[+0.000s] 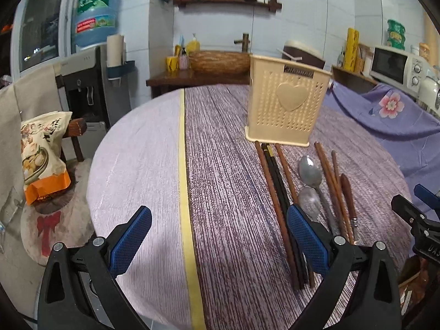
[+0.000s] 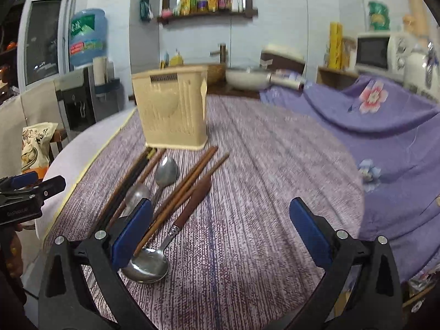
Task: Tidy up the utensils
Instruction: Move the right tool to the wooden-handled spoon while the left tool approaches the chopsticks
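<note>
A cream perforated utensil holder (image 1: 287, 104) with a heart on its front stands upright on the round table; it also shows in the right wrist view (image 2: 172, 112). In front of it lie several wooden and black chopsticks (image 1: 277, 200), two metal spoons (image 1: 310, 173) and a brown-handled spoon (image 2: 189, 209) whose bowl (image 2: 147, 265) points toward me. My left gripper (image 1: 218, 240) is open and empty, left of the utensils. My right gripper (image 2: 220, 233) is open and empty, right of them, its left finger (image 2: 132, 232) over the chopstick ends.
The table carries a striped purple and lilac cloth (image 1: 225, 181) with a yellow band (image 1: 183, 178). A purple flowered cloth (image 2: 385, 137) lies to the right. A snack bag (image 1: 41, 159) sits on a stool at left. A counter with basin and microwave (image 1: 396, 66) lies behind.
</note>
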Available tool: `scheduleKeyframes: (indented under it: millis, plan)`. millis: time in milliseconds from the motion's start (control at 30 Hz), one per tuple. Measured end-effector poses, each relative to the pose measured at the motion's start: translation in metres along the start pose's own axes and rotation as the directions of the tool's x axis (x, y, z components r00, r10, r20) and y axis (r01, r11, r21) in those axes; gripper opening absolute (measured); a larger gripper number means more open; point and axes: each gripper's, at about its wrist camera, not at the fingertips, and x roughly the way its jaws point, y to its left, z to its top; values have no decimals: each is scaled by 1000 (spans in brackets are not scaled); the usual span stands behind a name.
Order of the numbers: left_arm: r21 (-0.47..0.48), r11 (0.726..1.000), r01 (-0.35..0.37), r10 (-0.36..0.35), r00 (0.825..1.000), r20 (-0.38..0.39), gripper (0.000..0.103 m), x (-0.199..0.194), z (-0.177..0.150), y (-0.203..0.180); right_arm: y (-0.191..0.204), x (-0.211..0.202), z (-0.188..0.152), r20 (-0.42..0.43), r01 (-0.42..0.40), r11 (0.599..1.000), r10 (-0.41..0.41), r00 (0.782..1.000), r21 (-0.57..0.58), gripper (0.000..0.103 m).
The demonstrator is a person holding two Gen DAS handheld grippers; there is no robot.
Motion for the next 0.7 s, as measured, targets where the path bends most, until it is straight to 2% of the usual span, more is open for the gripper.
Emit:
scheduleKeyframes:
  millis: [67, 200, 467, 700]
  plan:
    - [12, 1000, 2, -2, 999, -33, 97, 11, 7, 1, -4, 15, 5, -48, -10, 999, 12, 999, 32, 96]
    - [7, 1000, 11, -10, 997, -73, 94, 31, 19, 6, -2, 39, 16, -129, -11, 999, 17, 992, 45, 73]
    - [29, 999, 14, -10, 991, -131, 77, 62, 32, 2, 11, 80, 23, -257, -22, 997, 41, 965, 79, 44]
    - [7, 999, 50, -48, 981, -188, 66, 83, 44, 2, 13, 101, 23, -294, 3, 994, 30, 955, 110, 33]
